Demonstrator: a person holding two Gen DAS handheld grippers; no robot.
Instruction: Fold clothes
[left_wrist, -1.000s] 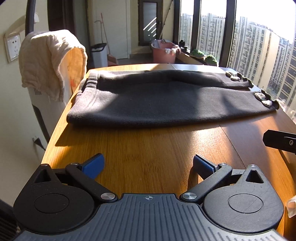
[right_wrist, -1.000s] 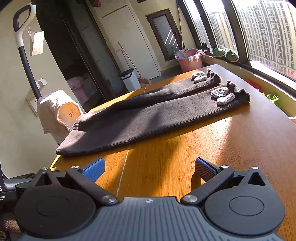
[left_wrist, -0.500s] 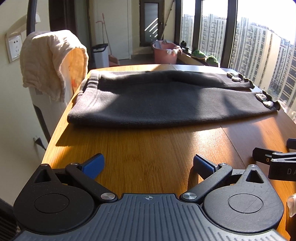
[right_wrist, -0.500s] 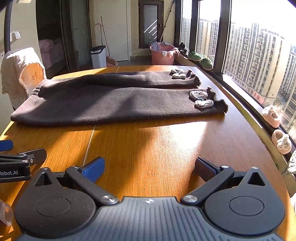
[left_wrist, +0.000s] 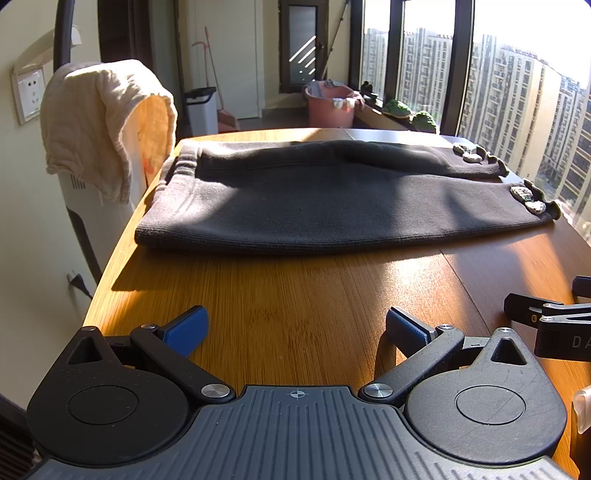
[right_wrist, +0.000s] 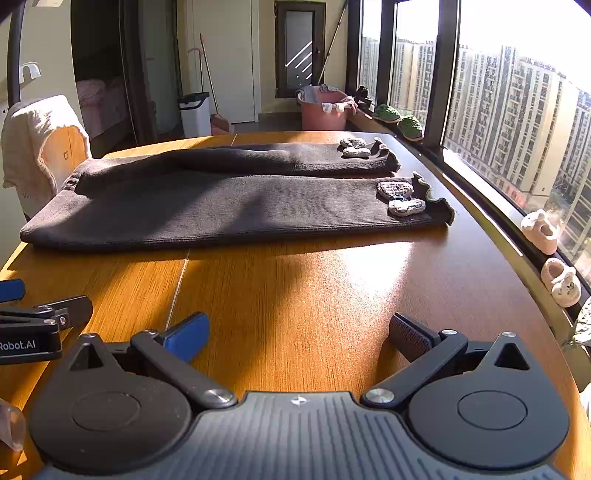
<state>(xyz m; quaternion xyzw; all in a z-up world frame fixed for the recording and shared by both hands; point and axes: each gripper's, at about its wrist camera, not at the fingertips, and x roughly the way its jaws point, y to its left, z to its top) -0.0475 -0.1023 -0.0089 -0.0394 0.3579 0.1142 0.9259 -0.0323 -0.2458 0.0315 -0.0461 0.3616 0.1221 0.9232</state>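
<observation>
Trousers (left_wrist: 332, 206) are laid flat, legs side by side, across the far surface (left_wrist: 295, 295), well apart from left gripper (left_wrist: 295, 328) and right gripper (right_wrist: 299, 332), both spread wide and empty; single-layer pinches would probably skew any fold.

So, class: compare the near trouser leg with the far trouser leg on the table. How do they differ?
The near trouser leg lies flat and broad; the far trouser leg bulges up and shows narrower. The near leg's cuff reaches further toward the window than the far leg's. Both are dark grey knit, each with pale patches by a frilled cuff.
</observation>
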